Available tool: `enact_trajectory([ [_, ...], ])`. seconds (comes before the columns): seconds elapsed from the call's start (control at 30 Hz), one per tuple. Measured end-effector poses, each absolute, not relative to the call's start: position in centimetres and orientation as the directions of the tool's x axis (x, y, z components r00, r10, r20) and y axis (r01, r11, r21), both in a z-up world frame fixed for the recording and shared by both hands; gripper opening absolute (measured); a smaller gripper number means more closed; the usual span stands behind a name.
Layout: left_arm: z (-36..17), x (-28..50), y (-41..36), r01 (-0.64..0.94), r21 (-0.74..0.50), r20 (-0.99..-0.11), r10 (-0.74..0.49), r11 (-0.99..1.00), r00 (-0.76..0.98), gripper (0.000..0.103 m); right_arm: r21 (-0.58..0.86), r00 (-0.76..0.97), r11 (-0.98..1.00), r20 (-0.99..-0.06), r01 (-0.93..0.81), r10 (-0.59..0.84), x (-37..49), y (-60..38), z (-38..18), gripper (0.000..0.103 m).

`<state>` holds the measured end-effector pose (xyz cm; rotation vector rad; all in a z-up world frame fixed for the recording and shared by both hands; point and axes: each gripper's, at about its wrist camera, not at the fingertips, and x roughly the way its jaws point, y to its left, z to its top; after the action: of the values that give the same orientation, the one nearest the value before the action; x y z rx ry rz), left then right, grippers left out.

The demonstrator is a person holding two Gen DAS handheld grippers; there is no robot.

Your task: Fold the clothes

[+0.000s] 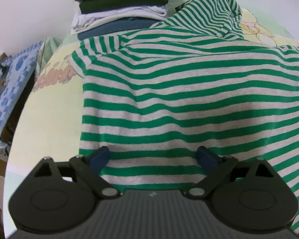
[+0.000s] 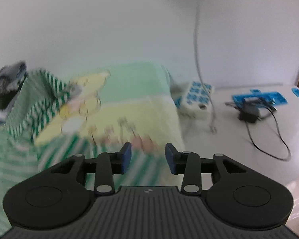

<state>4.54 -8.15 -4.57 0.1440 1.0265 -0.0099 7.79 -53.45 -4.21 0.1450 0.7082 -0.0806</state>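
The green-and-grey striped knit shirt [image 1: 189, 91] lies spread on the pale yellow-and-green cartoon-print sheet [image 1: 53, 107], filling most of the left wrist view; its near hem is hidden behind the gripper body and its right side is cut off by the frame. One sleeve [image 1: 219, 10] rises bunched at the far right. The left gripper [image 1: 153, 157] sits over the near part of the shirt with its blue-padded fingers [image 1: 100, 157] spread wide, gripping nothing. A stack of folded garments [image 1: 121, 8] stands at the far left, its top cut off. The right wrist view is motion-blurred: the right gripper [image 2: 148, 157] has its fingers partly apart above the shirt's right edge, with no cloth visibly pinched. To the right, on a white surface [image 2: 249, 169], lie a blue-and-white power strip [image 2: 195, 99] and a black cable [image 2: 269, 139].
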Motion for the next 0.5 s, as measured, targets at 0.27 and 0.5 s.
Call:
enact_trajectory([
  [0.27, -4.8, 4.9, -8.1, 0.081, 0.105, -0.857, 0.049, 0.991, 0.513, 0.102, -0.018, 0.720, 0.998, -0.692, 0.056, -0.052, 5.5, -51.0, -7.3, 0.045],
  [0.5, -4.8, 4.6, -8.5, 0.088, 0.129, -0.845, 0.063, 0.988, 0.531, 0.102, 0.232, 0.757, 0.964, -0.651, 0.130, 0.054, 8.5, -53.1, -7.8, 0.035],
])
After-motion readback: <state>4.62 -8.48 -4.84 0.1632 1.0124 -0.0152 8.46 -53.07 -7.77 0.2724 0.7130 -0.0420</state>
